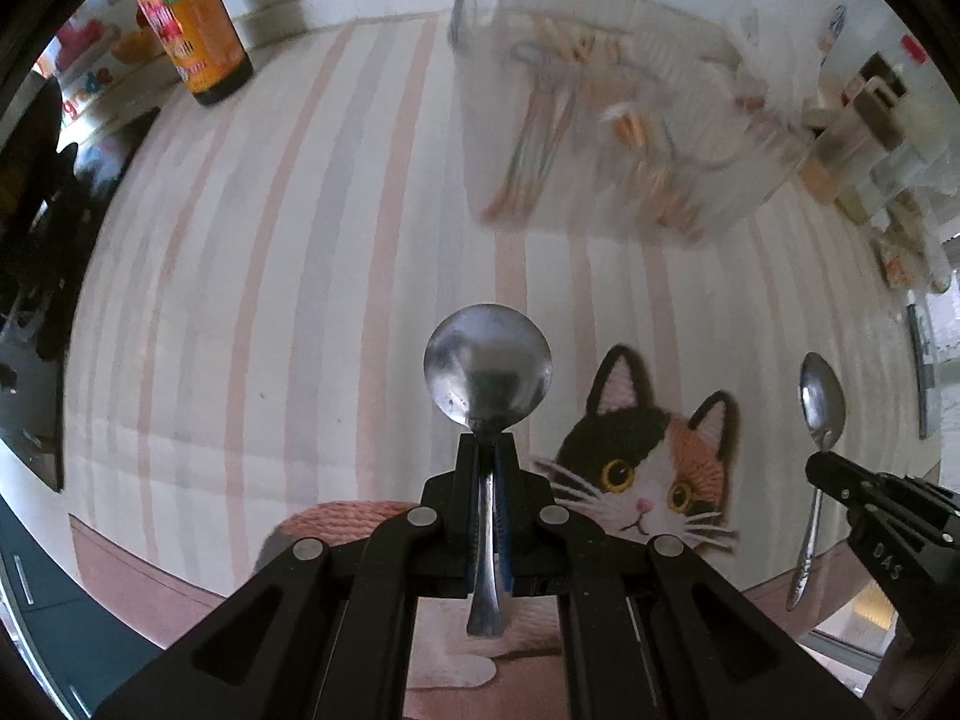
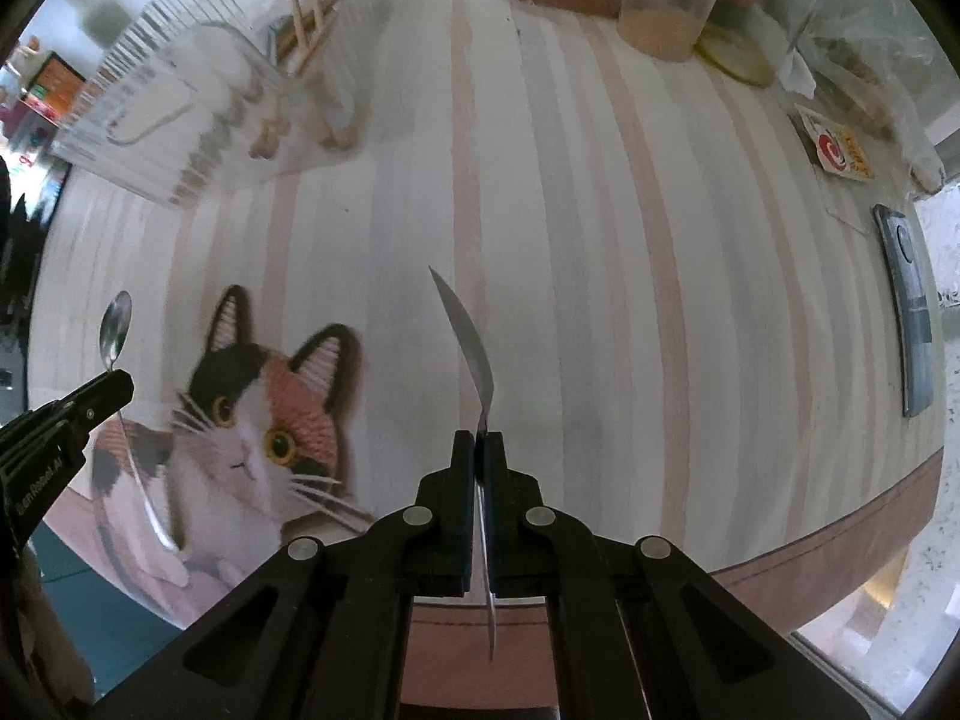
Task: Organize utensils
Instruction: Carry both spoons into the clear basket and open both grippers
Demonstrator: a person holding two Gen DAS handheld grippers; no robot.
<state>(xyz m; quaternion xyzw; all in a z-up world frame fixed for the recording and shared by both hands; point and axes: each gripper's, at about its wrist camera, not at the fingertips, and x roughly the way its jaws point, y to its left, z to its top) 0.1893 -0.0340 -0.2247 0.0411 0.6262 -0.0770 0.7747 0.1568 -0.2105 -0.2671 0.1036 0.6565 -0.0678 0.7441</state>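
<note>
Closest in on the left wrist cam: left gripper (image 1: 486, 450) clamped tight on a round-bowled spoon (image 1: 487, 371), pinched right at the neck, bowl sticking out past the fingertips, handle end trailing back between the black arms. Held up off the mat, bowl facing the lens.

Same deal on the other cam: right gripper (image 2: 478, 447) squeezed shut on a second spoon (image 2: 471, 339), seen edge-on so just a thin curved sliver poking forward, handle tip hanging out behind the jaws. Also visible off to the right in the left cam (image 1: 821, 396), gripped at the neck by the right gripper (image 1: 825, 459), bowl up and long handle dangling below.

Just past both: striped placemat (image 2: 600, 240) in pink, grey and cream, with a big calico cat face (image 2: 264, 414) printed on it, sitting between the two grippers.

Further back: clear plastic utensil organizer (image 1: 600, 120), pretty blurry, with what looks like wooden-handled stuff and chopsticks inside, can't really make out which slot holds what. Well apart from both spoons.

Far edge: dark sauce bottle with orange label (image 1: 192, 30) at the back left corner, plastic cup with something orange-ish (image 2: 666, 6) and some packets off to the right, flat grey gadget (image 2: 909, 300) lying near the right edge.
</note>
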